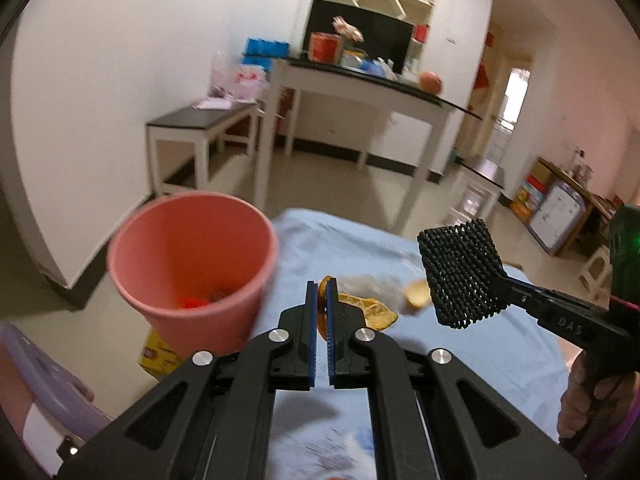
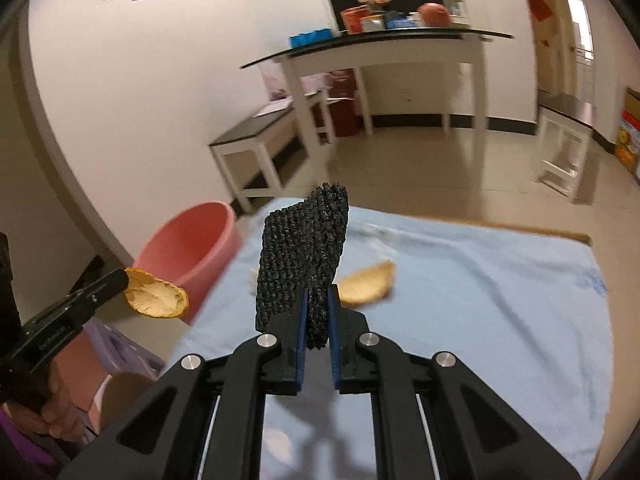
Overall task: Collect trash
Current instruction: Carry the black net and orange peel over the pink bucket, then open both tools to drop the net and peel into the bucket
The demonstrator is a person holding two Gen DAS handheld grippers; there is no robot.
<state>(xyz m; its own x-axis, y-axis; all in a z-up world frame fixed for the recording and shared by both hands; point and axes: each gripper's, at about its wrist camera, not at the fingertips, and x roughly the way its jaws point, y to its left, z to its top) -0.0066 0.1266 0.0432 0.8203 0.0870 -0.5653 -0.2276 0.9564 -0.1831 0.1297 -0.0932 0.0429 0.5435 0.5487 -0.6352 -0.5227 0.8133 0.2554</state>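
Left gripper [image 1: 322,292] pinched an orange peel [image 2: 157,294] beside the pink bin [image 1: 192,256]; right gripper [image 2: 317,300] clamped a black mesh pad [image 2: 304,256] above the blue cloth [image 2: 480,300], where another peel [image 2: 366,284] lay.

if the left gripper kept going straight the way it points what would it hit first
Probably the blue cloth near the loose peel piece; the pink bin sits off to its left. Depth is hard to judge.
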